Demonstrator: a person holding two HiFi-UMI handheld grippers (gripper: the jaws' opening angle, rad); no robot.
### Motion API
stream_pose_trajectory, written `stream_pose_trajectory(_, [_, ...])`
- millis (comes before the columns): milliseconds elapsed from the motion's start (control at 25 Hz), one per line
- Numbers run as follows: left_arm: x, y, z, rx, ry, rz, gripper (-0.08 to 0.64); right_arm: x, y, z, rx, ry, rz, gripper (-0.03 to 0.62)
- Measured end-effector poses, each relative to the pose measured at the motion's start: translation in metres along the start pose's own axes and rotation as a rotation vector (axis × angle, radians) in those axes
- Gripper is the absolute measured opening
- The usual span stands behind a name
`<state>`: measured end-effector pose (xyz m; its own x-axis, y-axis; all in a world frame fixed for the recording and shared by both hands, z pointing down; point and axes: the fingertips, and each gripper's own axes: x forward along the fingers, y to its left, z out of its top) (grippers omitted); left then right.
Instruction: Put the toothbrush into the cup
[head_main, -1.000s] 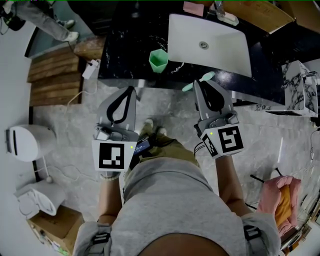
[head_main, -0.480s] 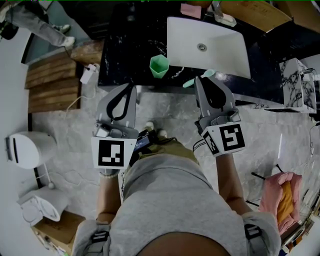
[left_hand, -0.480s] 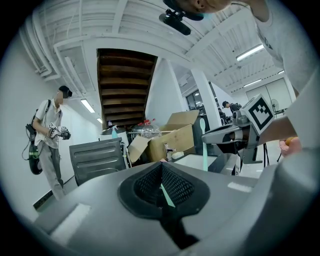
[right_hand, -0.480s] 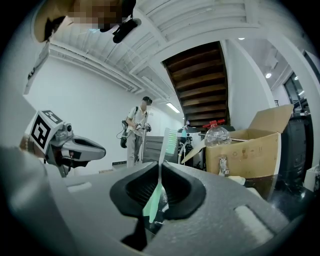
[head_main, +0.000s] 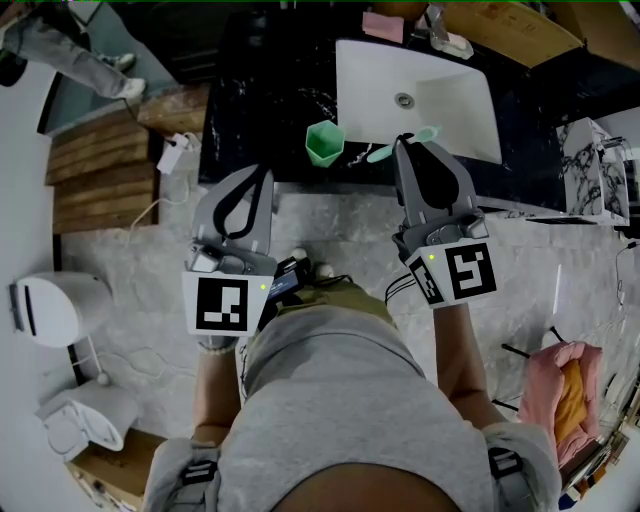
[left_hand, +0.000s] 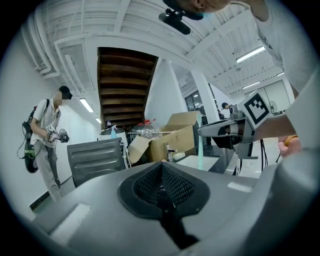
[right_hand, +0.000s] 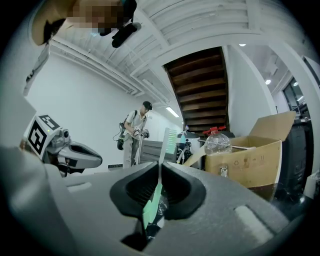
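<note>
A green cup (head_main: 324, 143) stands upright on the black countertop (head_main: 255, 100), left of the white sink (head_main: 470, 110). My right gripper (head_main: 404, 141) is shut on a mint-green toothbrush (head_main: 398, 147), which lies crosswise at the jaw tips over the counter's front edge, to the right of the cup. In the right gripper view the toothbrush (right_hand: 167, 142) rises from between the closed jaws of the right gripper (right_hand: 159, 172), bristle head up. My left gripper (head_main: 264, 174) is shut with nothing in it and hangs in front of the counter, nearer than the cup and to its left. The left gripper (left_hand: 161, 175) shows closed pads.
A faucet (head_main: 446, 32) and a pink item (head_main: 383, 25) sit behind the sink. Wooden steps (head_main: 100, 170) lie at the left, with a white toilet (head_main: 45, 305) below them. A cardboard box (right_hand: 250, 152) stands on the counter. Another person (left_hand: 46, 137) stands in the background.
My right gripper has carried the toothbrush forward from in front of the counter to over its front edge beside the sink. The left gripper has hardly moved.
</note>
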<state>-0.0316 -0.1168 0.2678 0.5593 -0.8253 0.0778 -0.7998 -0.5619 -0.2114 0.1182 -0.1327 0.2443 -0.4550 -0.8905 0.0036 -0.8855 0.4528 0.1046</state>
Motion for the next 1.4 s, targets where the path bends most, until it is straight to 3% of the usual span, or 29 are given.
stream_pose_trajectory(360, [0.007, 0.016, -0.002, -0.008, -0.014, 0.001, 0.011, 0.024, 0.000, 0.017, -0.019, -0.040, -0.002, 0.023])
stream_pose_trajectory(800, [0.007, 0.032, -0.007, -0.018, -0.011, 0.025, 0.011, 0.053, 0.016, 0.030, -0.031, -0.071, 0.055, 0.023])
stream_pose_trajectory(1400, [0.005, 0.047, -0.017, -0.039, 0.011, 0.047, 0.011, 0.078, 0.037, -0.012, -0.032, 0.040, 0.122, 0.023])
